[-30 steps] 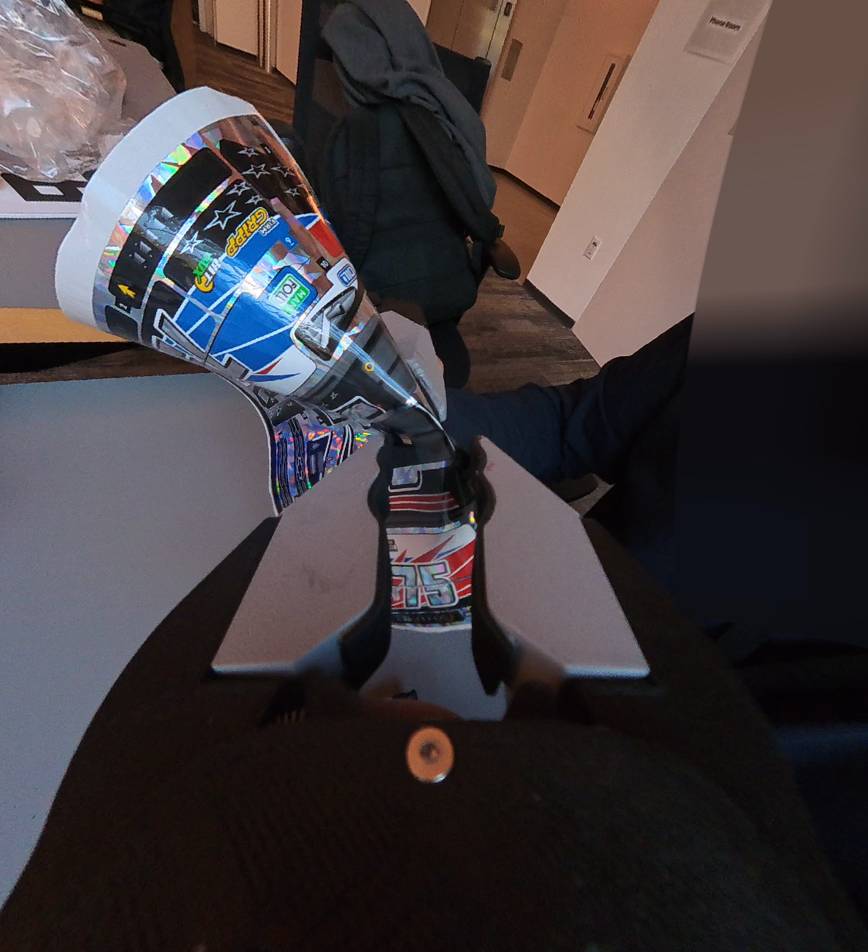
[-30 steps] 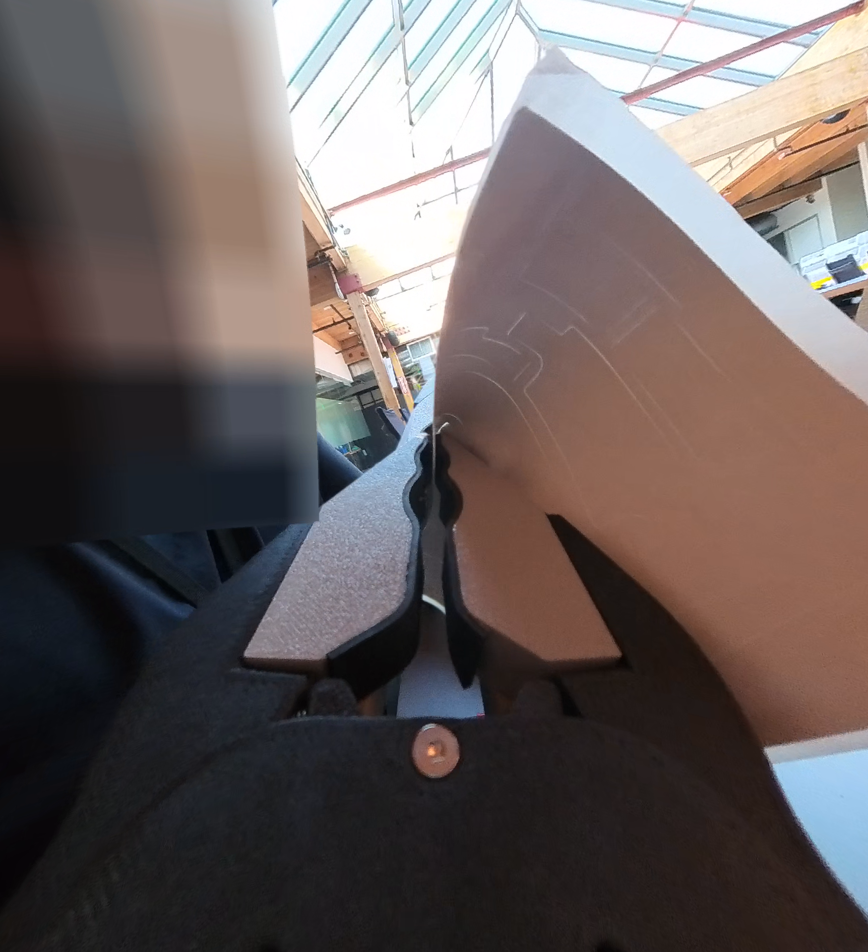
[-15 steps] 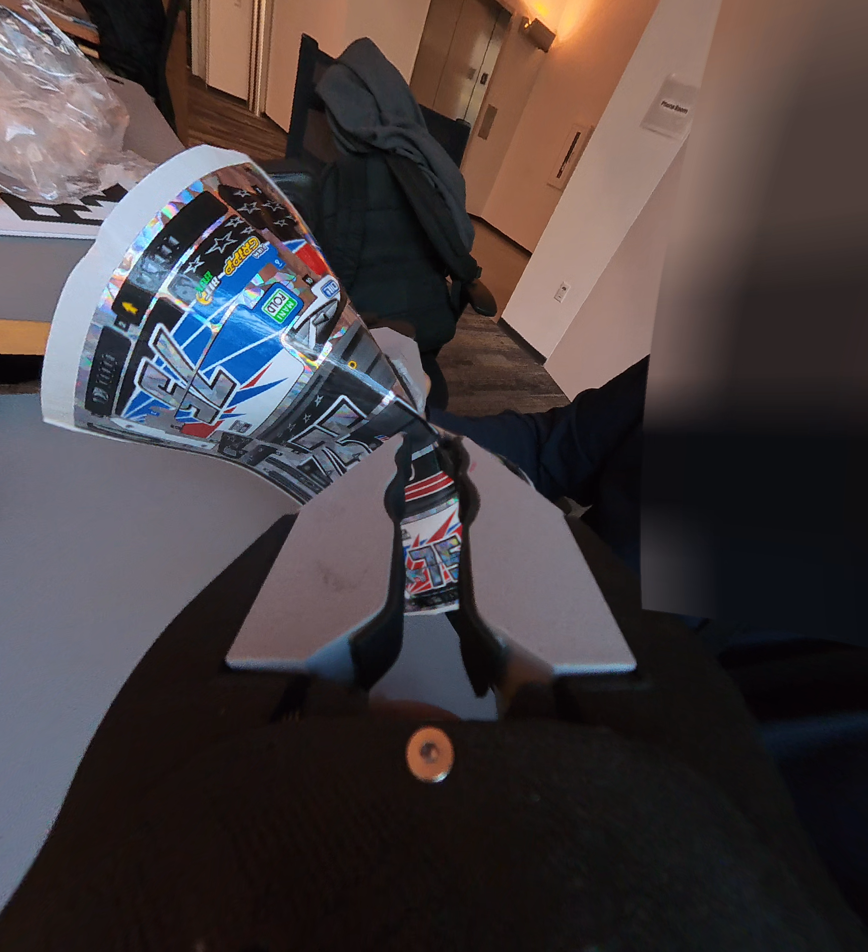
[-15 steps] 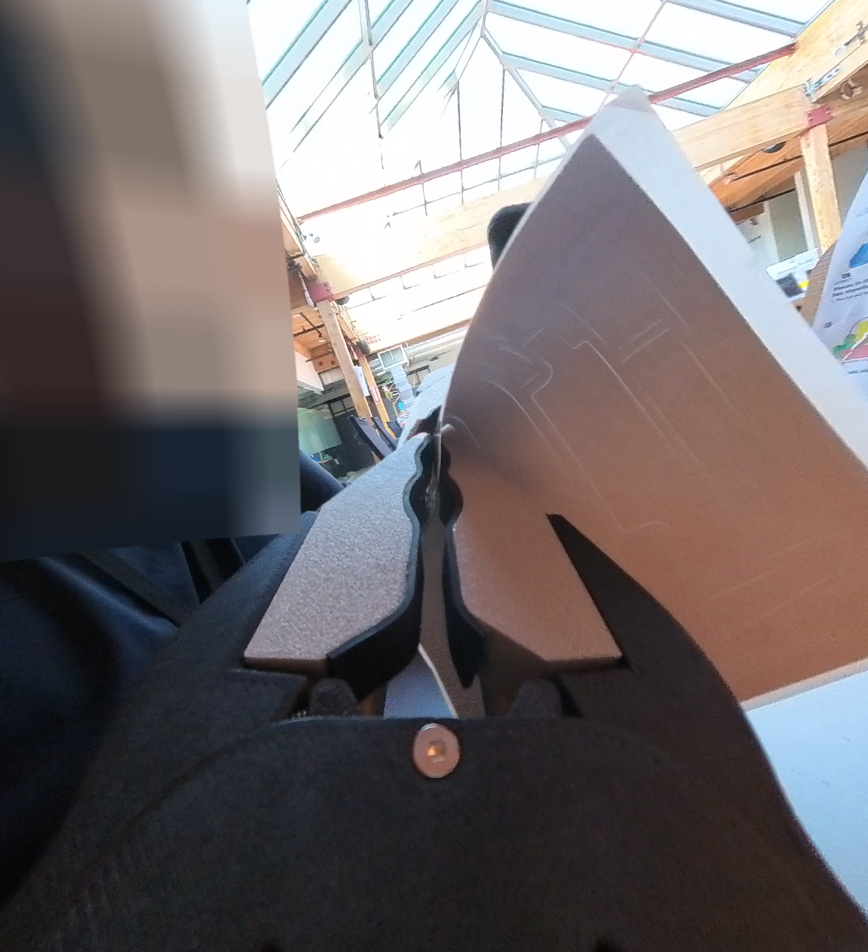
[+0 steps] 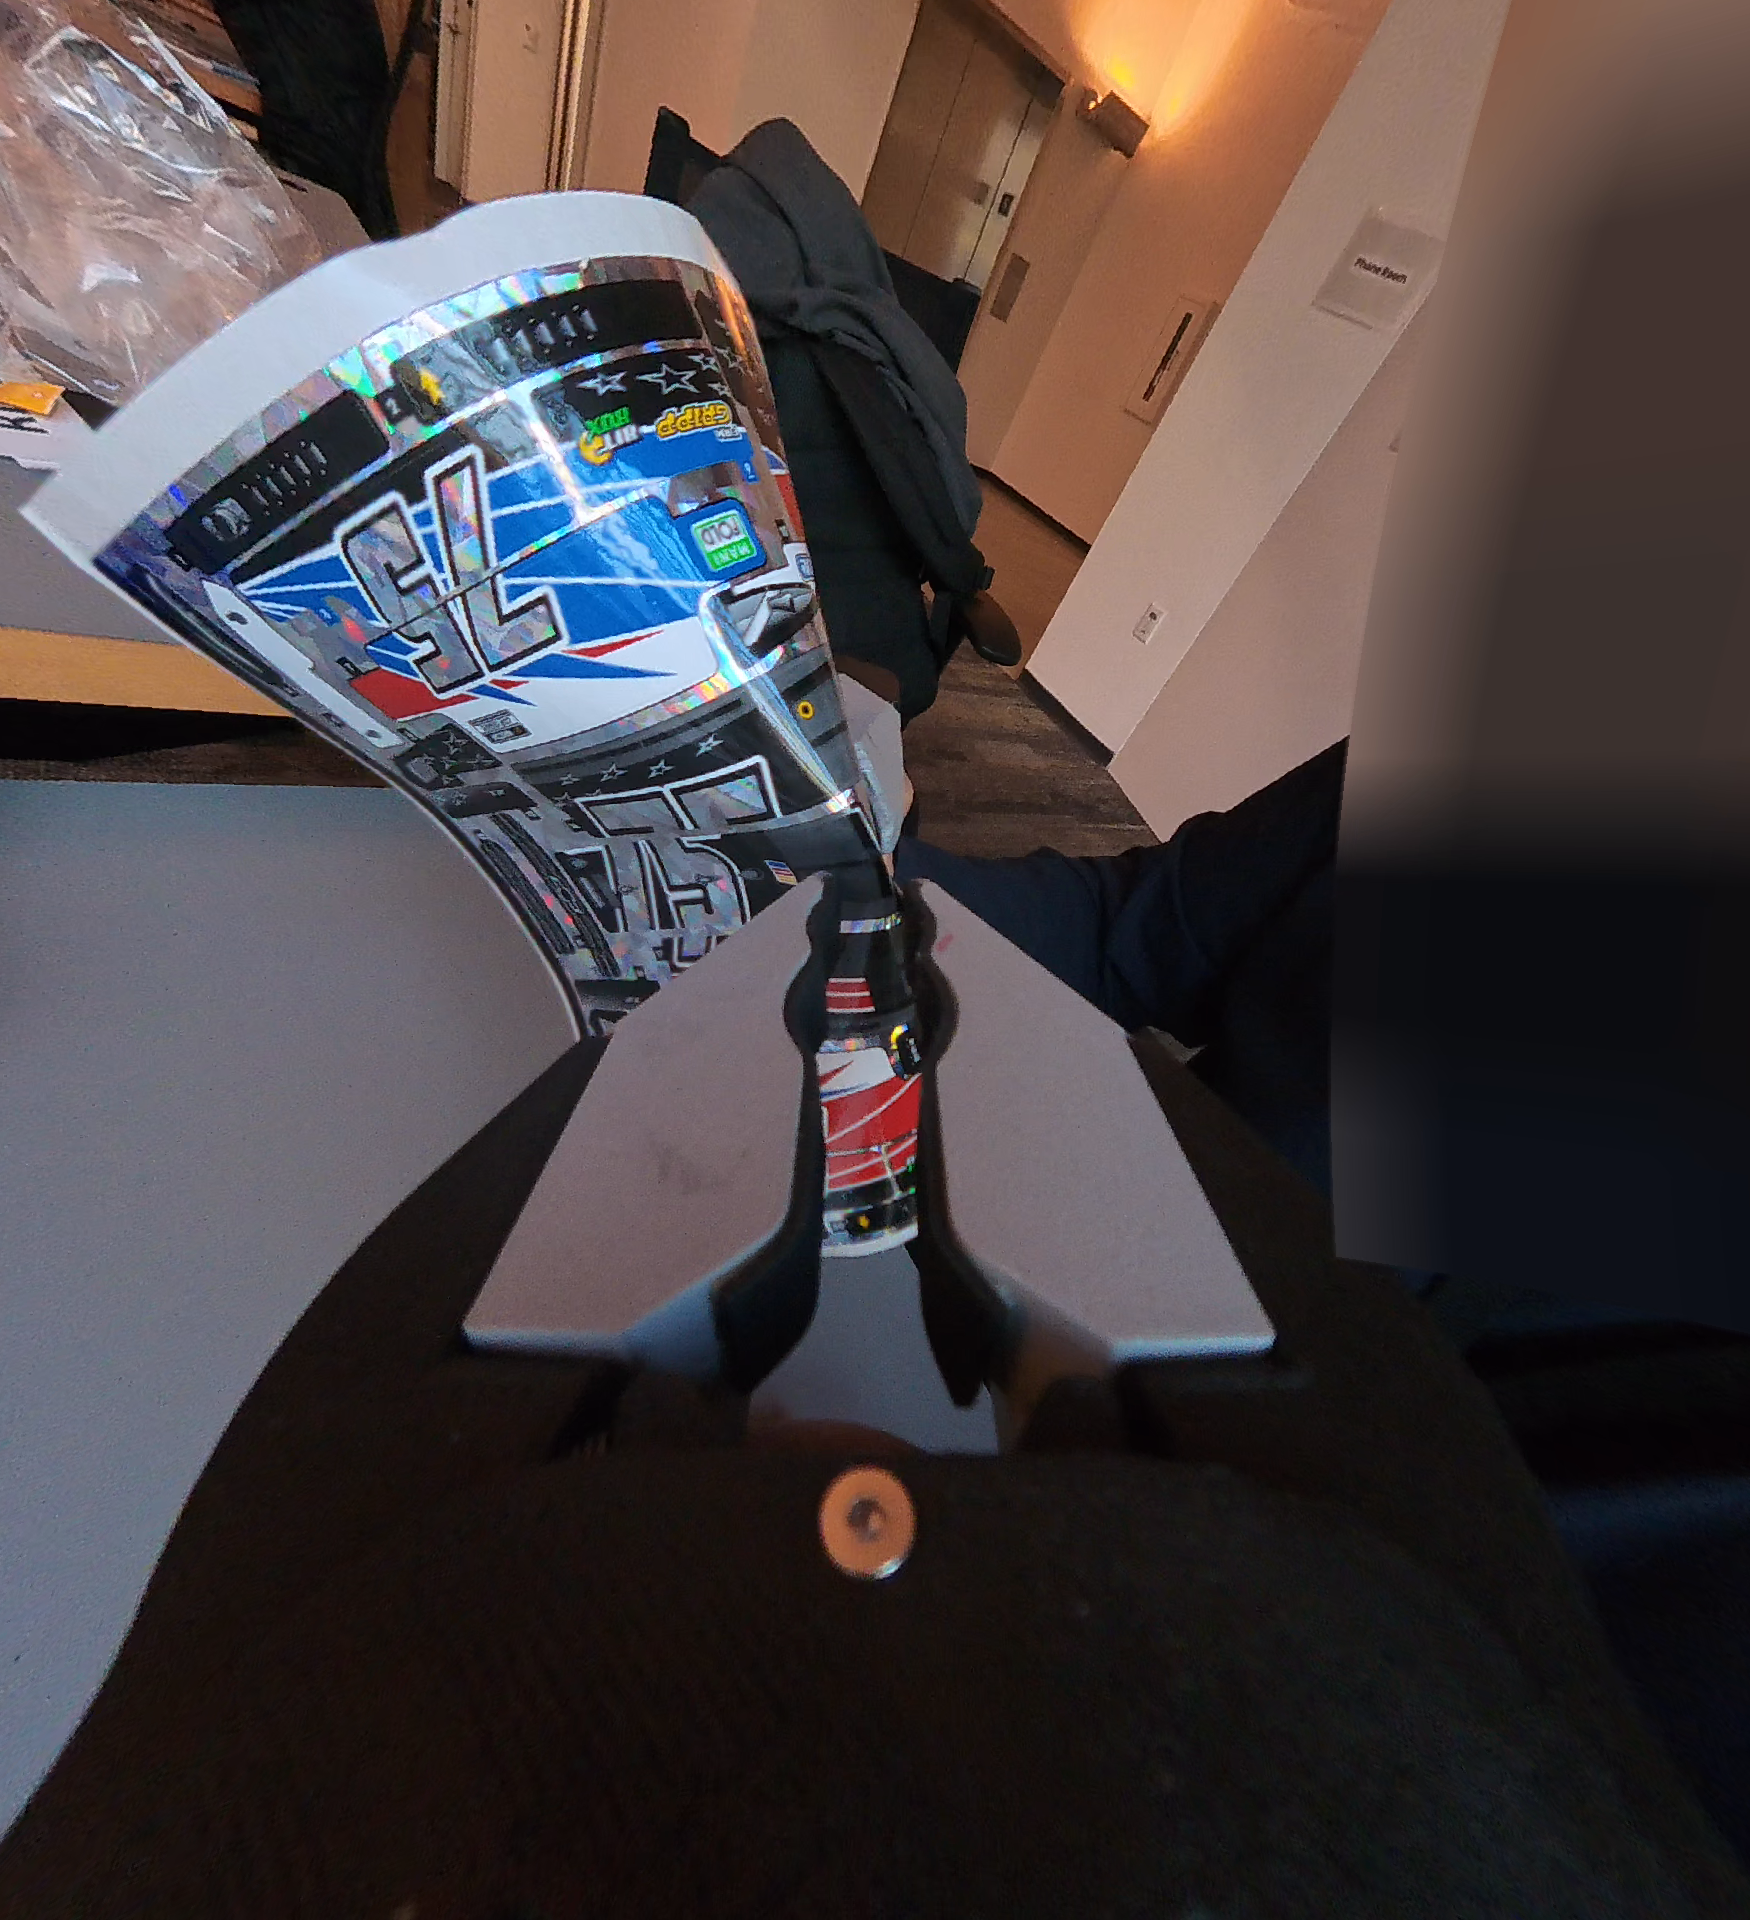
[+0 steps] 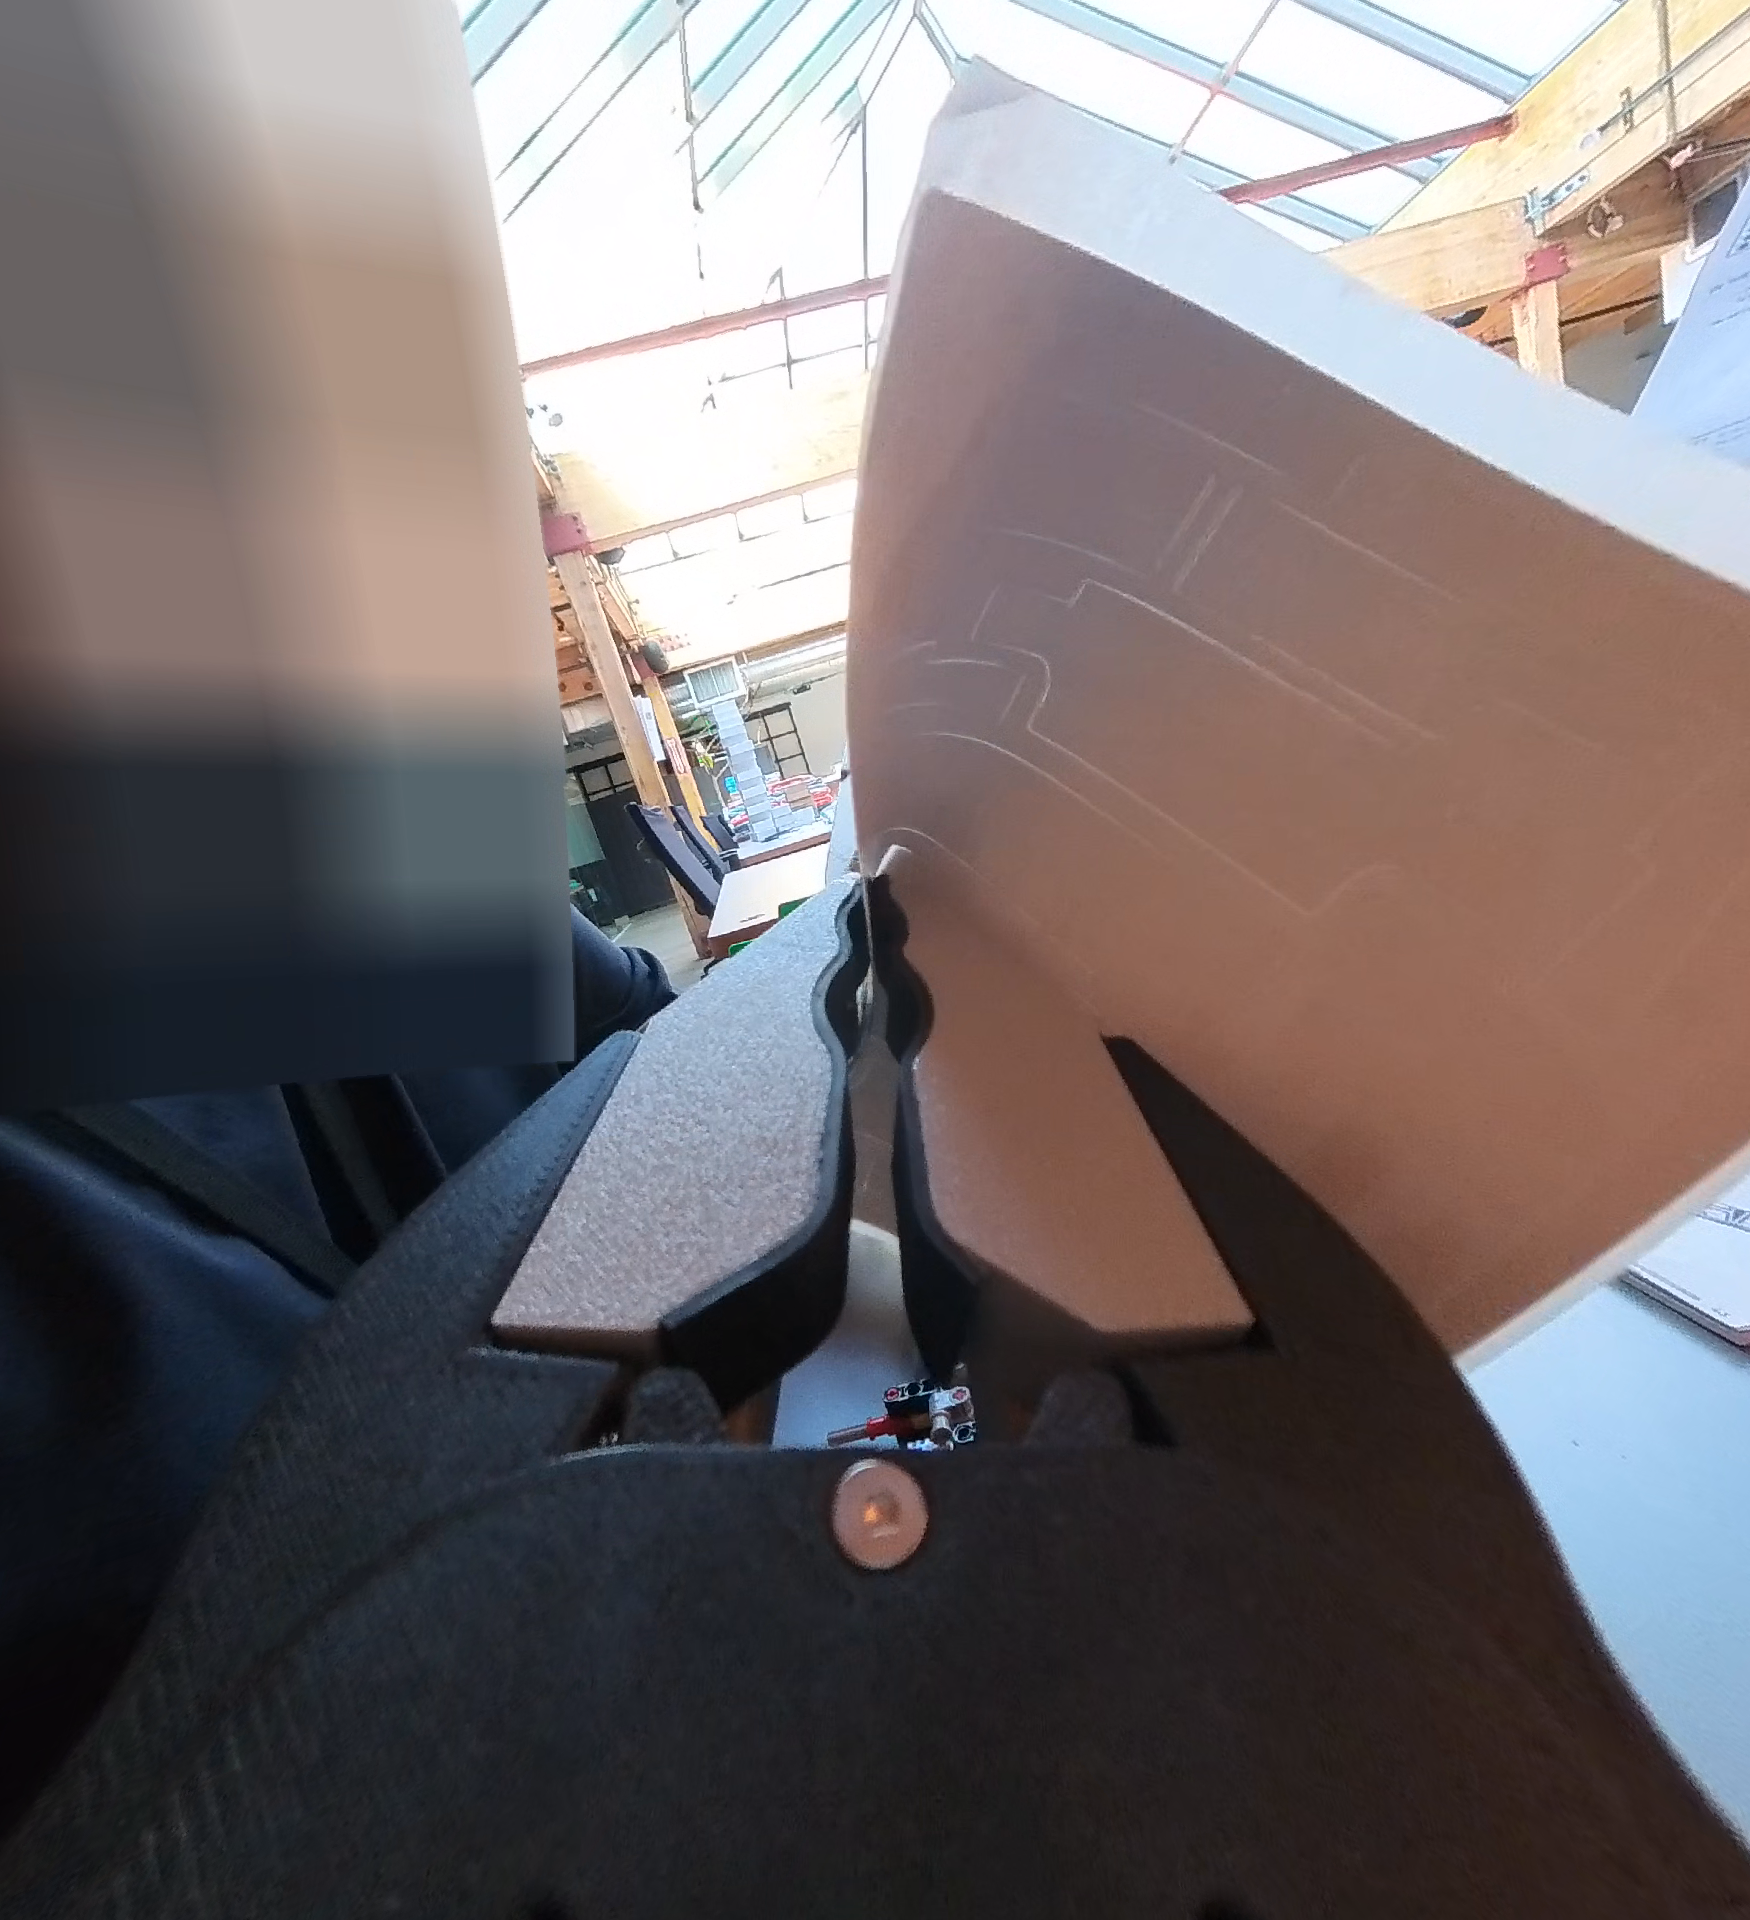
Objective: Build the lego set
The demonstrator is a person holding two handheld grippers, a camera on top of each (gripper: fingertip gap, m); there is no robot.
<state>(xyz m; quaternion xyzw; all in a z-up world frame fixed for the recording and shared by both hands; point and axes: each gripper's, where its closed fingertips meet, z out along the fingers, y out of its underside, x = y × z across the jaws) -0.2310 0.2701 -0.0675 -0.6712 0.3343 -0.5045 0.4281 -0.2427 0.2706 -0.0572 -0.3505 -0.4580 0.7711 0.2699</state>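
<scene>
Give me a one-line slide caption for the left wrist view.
Left gripper pinching a curled holographic sticker sheet above a grey table, clear plastic bag behind.

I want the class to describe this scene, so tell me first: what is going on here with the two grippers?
A person holds a sticker sheet up above a grey table with both grippers. The left gripper is closed on one corner, the shiny printed side curling toward its camera. The right gripper is shut on an edge of the sheet, whose plain white back fills that view. A crumpled clear plastic bag lies on the desk behind.
</scene>
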